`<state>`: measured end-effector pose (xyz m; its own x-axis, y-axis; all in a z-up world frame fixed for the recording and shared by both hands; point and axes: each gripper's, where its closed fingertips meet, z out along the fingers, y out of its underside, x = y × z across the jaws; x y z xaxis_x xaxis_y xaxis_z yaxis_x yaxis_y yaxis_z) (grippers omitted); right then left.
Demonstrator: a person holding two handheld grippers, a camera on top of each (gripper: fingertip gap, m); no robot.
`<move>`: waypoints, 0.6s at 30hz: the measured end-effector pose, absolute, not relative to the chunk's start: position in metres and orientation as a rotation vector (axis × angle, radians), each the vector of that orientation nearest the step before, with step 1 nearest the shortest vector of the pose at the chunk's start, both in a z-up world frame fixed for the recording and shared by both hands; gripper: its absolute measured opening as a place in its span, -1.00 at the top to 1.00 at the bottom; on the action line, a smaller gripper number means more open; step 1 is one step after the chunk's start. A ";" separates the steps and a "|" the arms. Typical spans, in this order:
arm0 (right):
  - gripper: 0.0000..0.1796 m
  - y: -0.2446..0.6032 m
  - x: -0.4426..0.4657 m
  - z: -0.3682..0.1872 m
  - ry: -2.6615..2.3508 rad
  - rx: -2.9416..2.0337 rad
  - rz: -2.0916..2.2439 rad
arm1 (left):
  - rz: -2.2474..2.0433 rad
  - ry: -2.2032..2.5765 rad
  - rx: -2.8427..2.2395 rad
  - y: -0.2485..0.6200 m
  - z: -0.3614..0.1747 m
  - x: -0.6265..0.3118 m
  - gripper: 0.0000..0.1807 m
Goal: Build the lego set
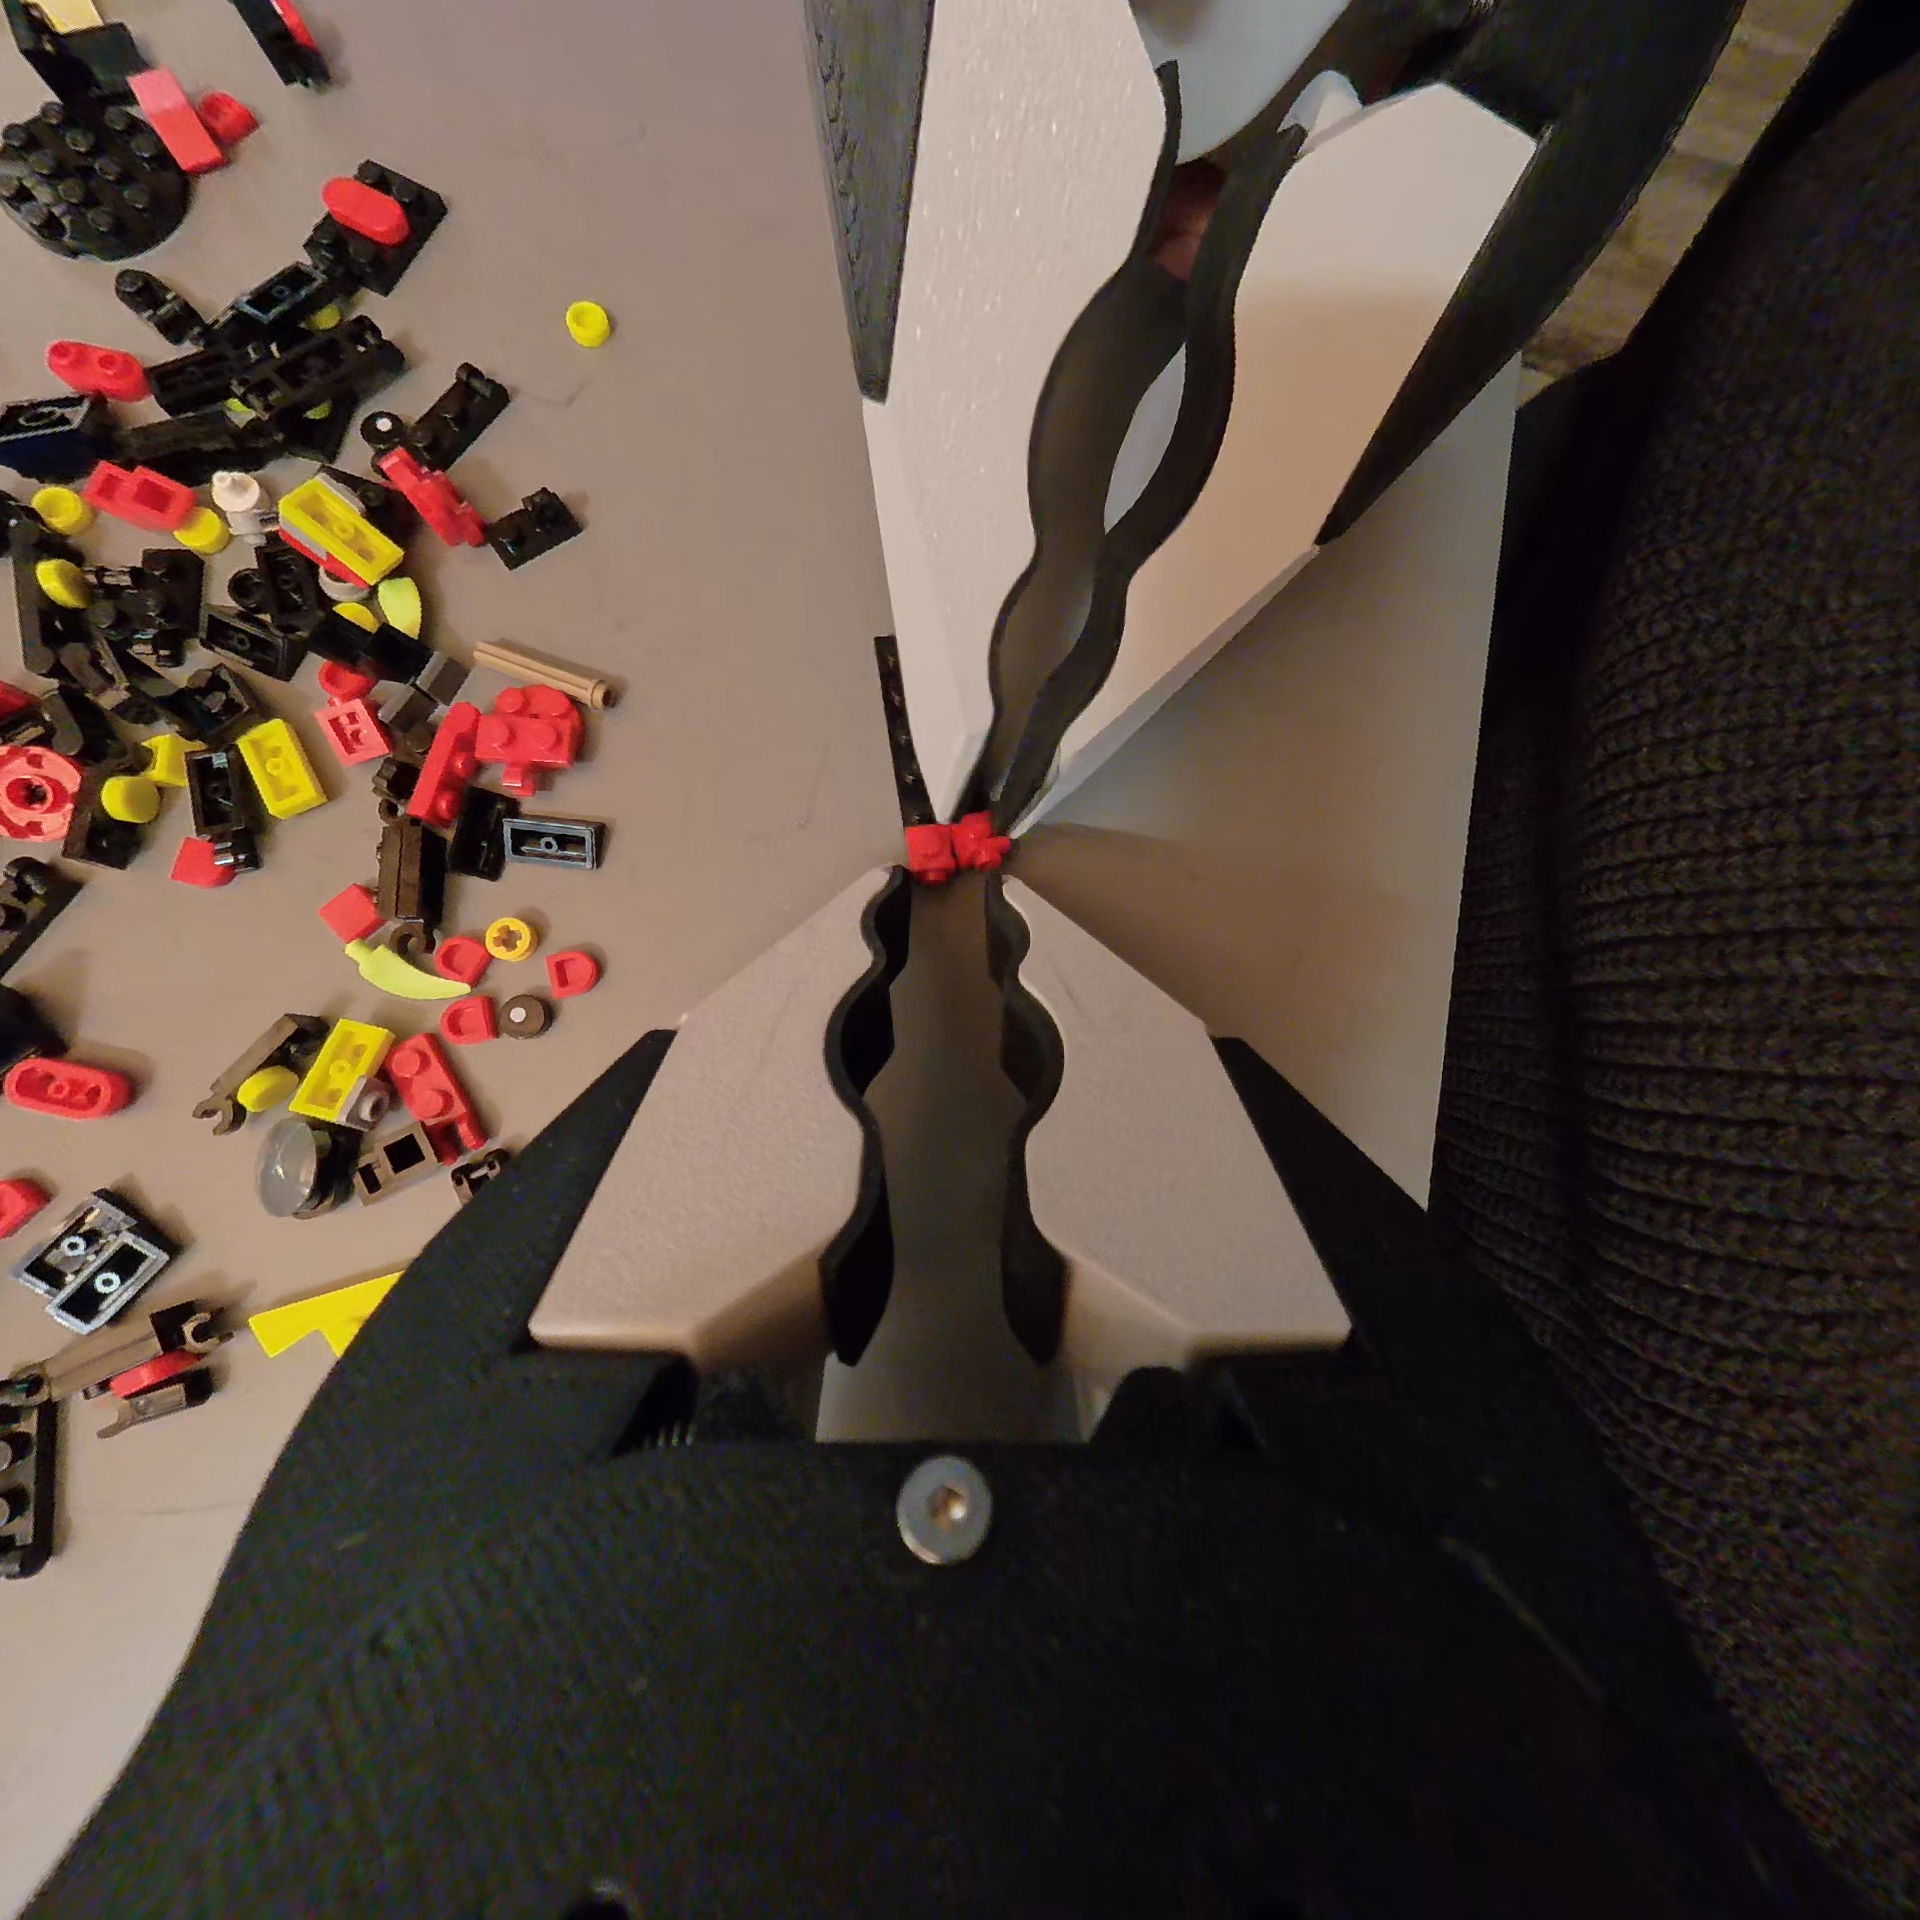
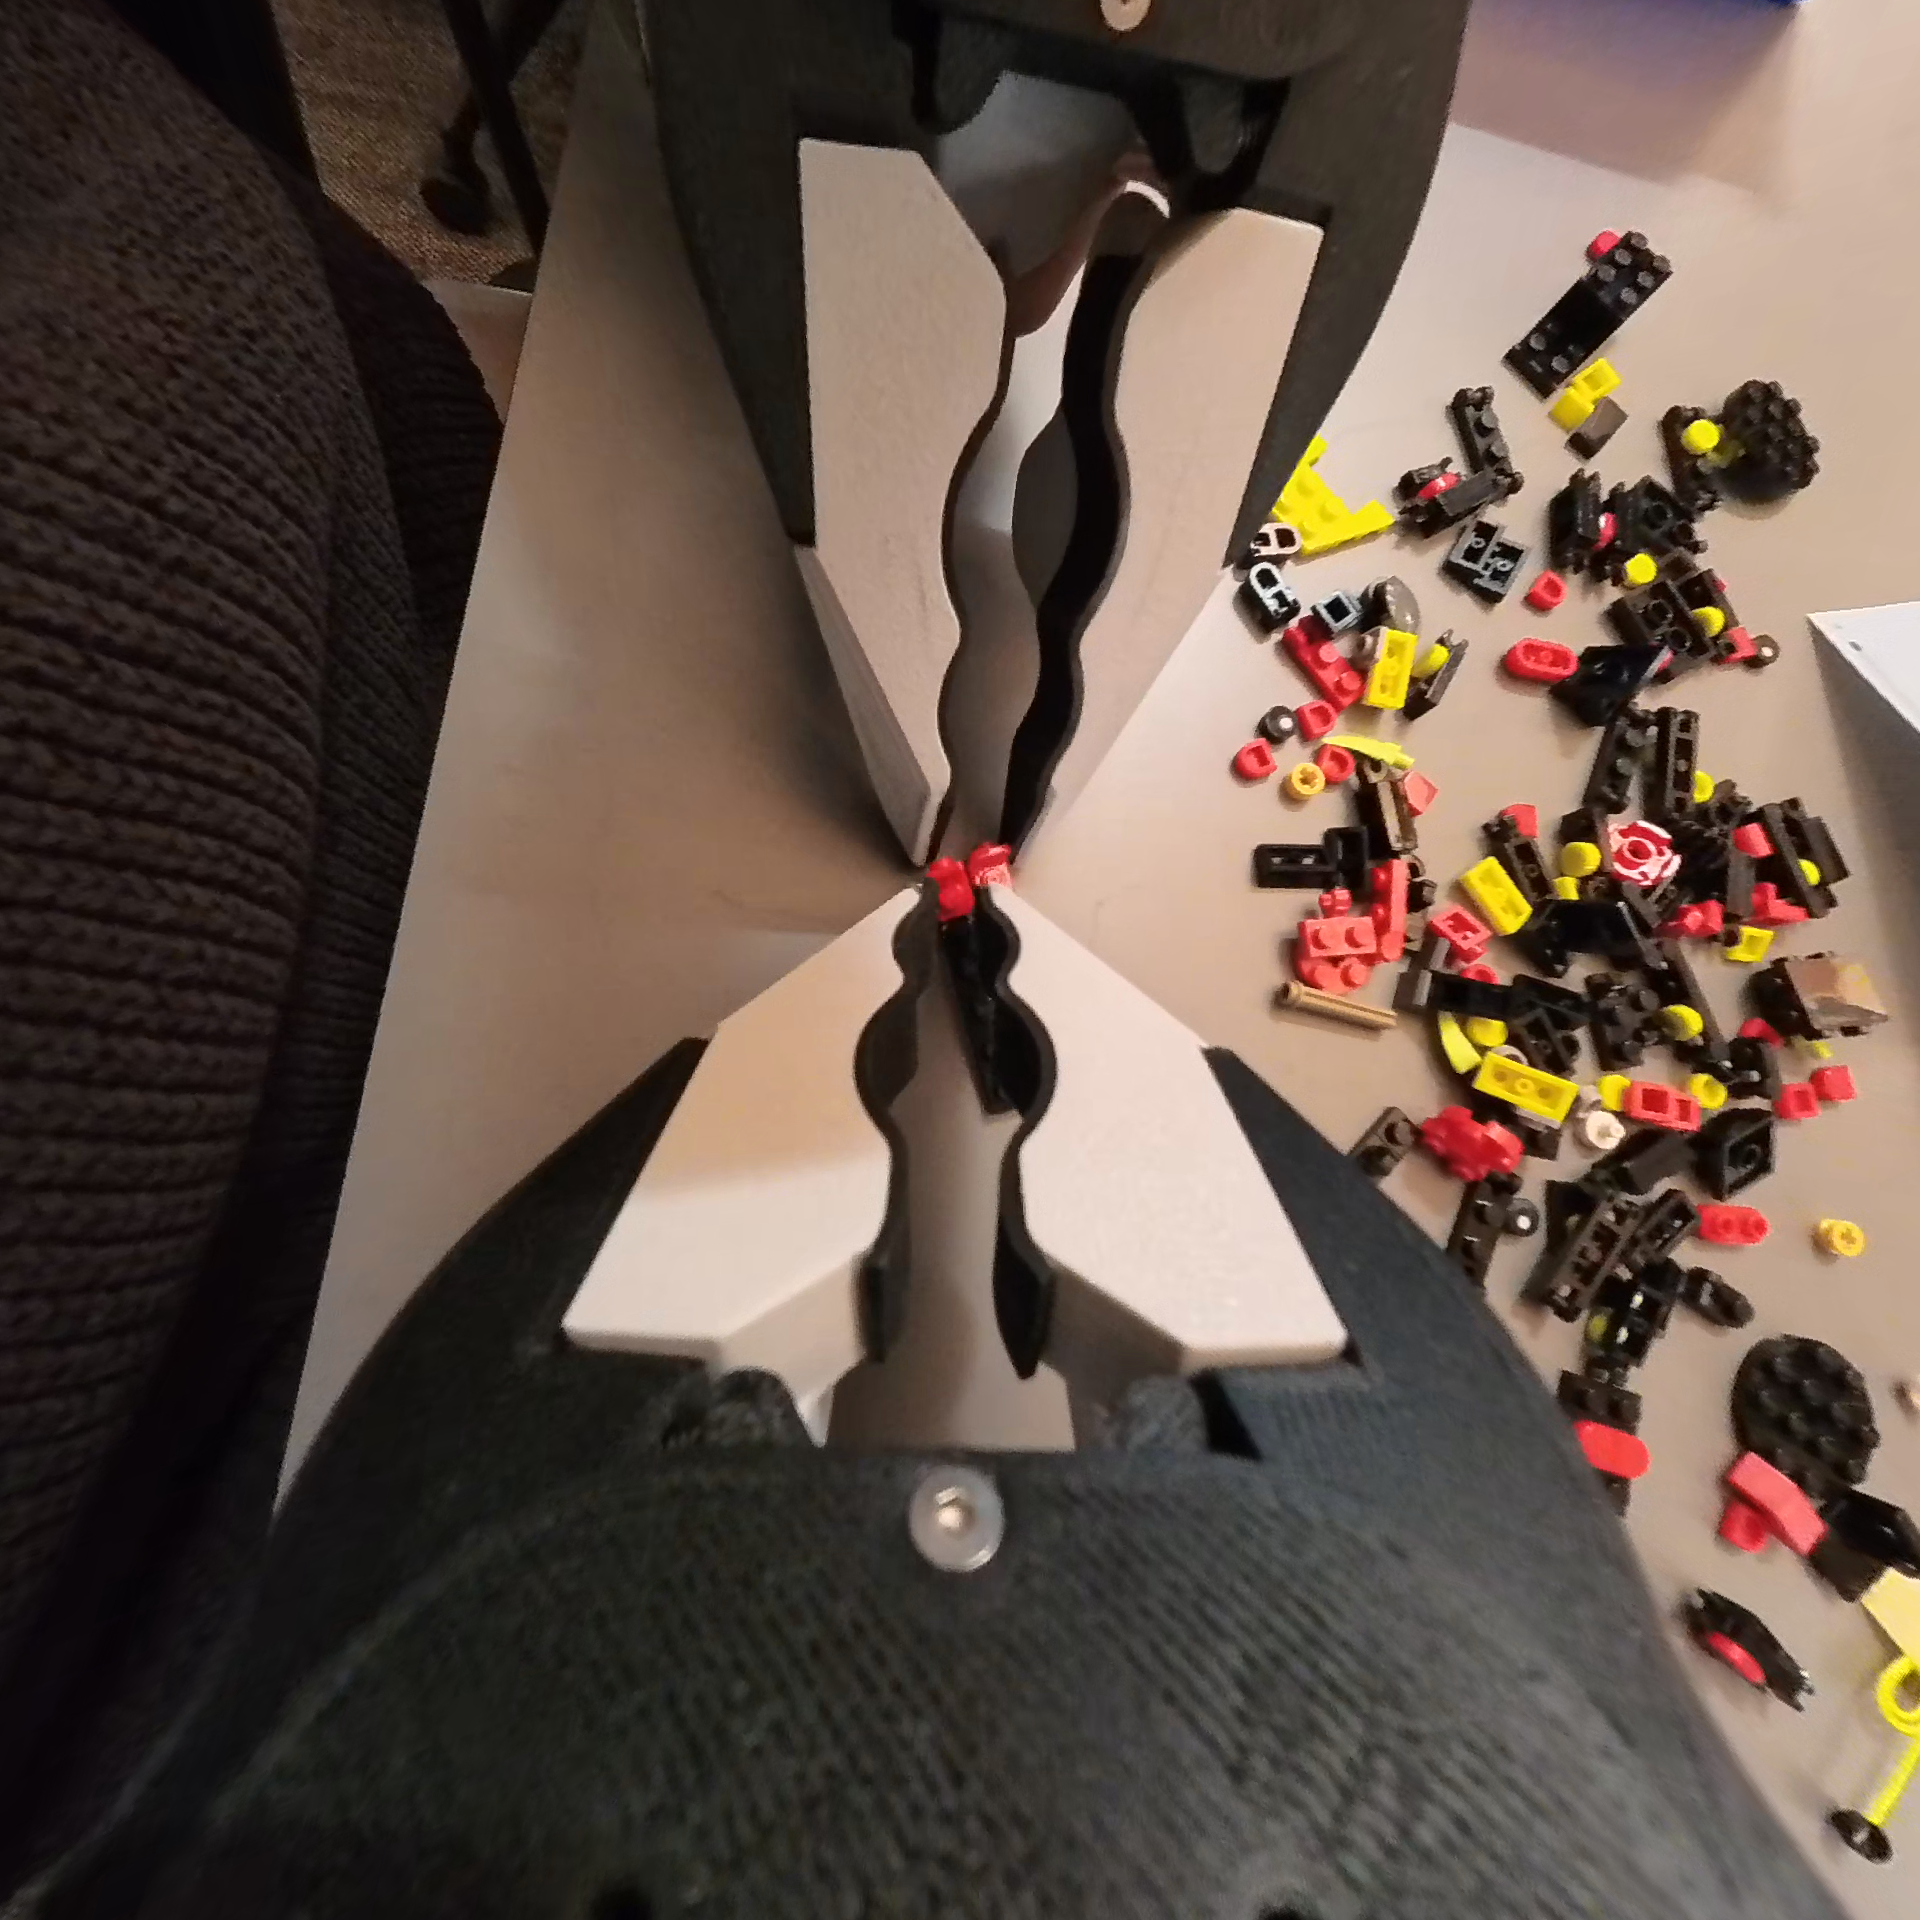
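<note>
Lego pieces, two small red ones point(image 1: 954, 847), meet tip to tip: left gripper point(image 1: 948, 883) pinches one, right gripper point(image 2: 961, 904) pinches the other plus a black strip point(image 2: 982, 1013). Joining seems underway; next needs straight, aligned pressure. Loose bricks point(image 1: 312, 675) litter the desk point(image 1: 707, 468) beyond.

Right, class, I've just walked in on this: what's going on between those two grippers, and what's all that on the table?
Two hand-held grippers meet tip to tip above the table edge. The left gripper pinches a small red piece, and the right gripper holds a long black piece with a red piece at its end. The red parts touch, so they look to be being pressed together. A loose pile of red, yellow and black bricks lies on the table beside them, untouched.
</note>
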<state>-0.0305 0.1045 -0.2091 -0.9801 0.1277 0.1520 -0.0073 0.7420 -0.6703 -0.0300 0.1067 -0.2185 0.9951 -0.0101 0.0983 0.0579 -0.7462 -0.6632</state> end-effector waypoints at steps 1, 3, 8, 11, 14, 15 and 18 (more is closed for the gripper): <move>0.95 0.104 -0.030 -0.209 -2.755 -0.096 1.062 | -0.123 -0.033 -2.410 0.107 -0.218 -0.030 0.87; 0.95 0.104 -0.030 -0.209 -2.755 -0.094 1.062 | -0.124 -0.033 -2.410 0.107 -0.218 -0.030 0.87; 0.99 0.103 -0.030 -0.209 -2.751 -0.091 1.060 | -0.124 -0.032 -2.410 0.107 -0.218 -0.030 0.87; 1.00 0.102 -0.030 -0.209 -2.751 -0.090 1.062 | -0.122 -0.032 -2.410 0.107 -0.218 -0.030 0.87; 1.00 0.102 -0.030 -0.209 -2.752 -0.089 1.064 | -0.122 -0.032 -2.410 0.107 -0.218 -0.030 0.88; 1.00 0.102 -0.030 -0.209 -2.753 -0.089 1.065 | -0.122 -0.032 -2.410 0.107 -0.218 -0.030 0.87; 1.00 0.101 -0.030 -0.209 -2.754 -0.090 1.066 | -0.122 -0.031 -2.409 0.107 -0.218 -0.030 0.87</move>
